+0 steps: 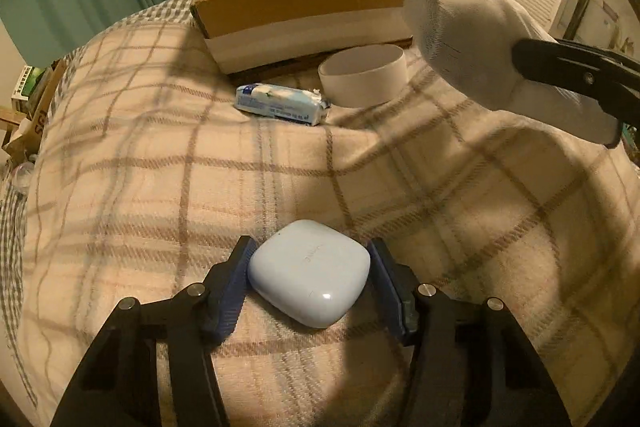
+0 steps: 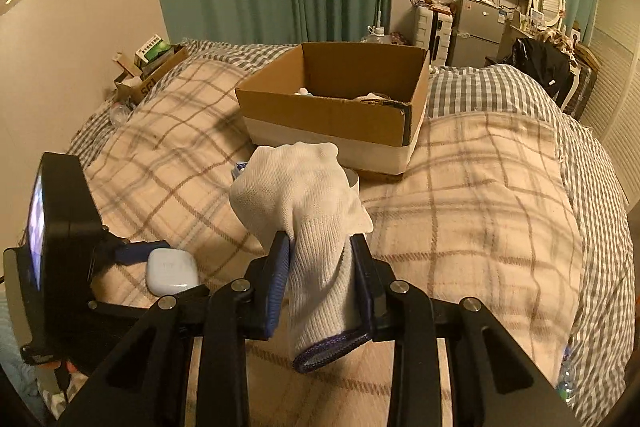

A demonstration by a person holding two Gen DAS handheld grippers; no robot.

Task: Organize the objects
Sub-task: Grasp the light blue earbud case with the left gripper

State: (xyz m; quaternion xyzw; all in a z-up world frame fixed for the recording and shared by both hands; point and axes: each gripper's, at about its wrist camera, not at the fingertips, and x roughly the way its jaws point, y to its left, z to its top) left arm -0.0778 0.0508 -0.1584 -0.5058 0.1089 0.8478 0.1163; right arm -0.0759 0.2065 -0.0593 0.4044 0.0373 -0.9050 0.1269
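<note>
The right gripper (image 2: pixel 320 267) clamps a white glove (image 2: pixel 304 203) aloft toward the cardboard box (image 2: pixel 332 115); the left gripper (image 1: pixel 310 263) brackets the earbud case (image 1: pixel 310 273), seemingly touching, grip unclear

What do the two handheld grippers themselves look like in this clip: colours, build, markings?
Both are alike: the left gripper and right gripper have matte black angular linkage arms with round silver pivot pins and flat blue ribbed pads. From the right wrist view, the left unit carries a black block with a lit screen.
</note>
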